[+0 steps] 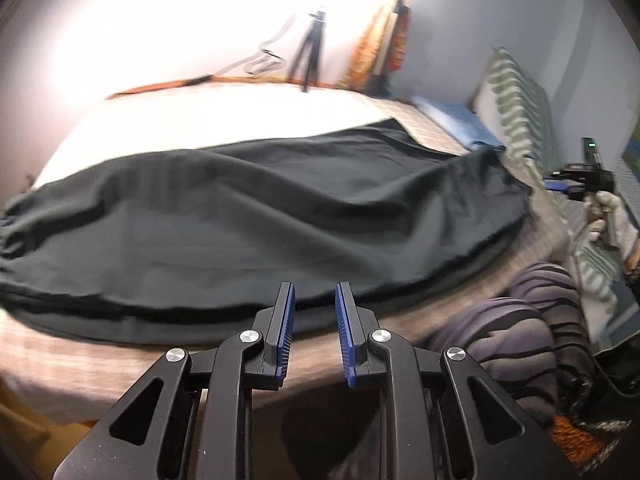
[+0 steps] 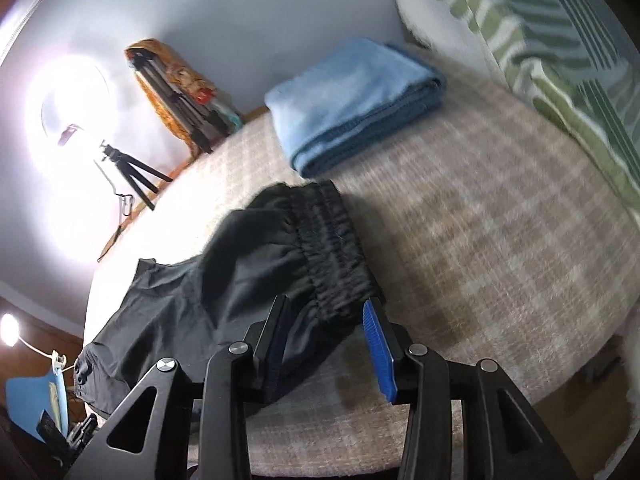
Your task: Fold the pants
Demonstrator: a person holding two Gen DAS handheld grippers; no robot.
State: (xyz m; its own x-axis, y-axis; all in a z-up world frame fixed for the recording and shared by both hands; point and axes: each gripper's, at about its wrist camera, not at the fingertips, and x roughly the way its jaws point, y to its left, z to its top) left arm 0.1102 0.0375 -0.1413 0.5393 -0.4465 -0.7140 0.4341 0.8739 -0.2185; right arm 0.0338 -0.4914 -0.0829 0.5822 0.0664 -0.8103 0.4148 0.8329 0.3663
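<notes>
Left wrist view, black pants (image 1: 256,216) spread across bed (image 1: 60,364), left claw (image 1: 315,300) spread at near edge, right claw (image 2: 328,316) spread around waistband (image 2: 328,240).

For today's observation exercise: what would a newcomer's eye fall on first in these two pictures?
The black pants spread across the checked bed, elastic waistband toward the right gripper, which is open around the waistband corner. Next, the glaring ring light on the far wall beside a small tripod. The folded blue towel lies just beyond the waistband; the left gripper hangs open at the near hem.
</notes>
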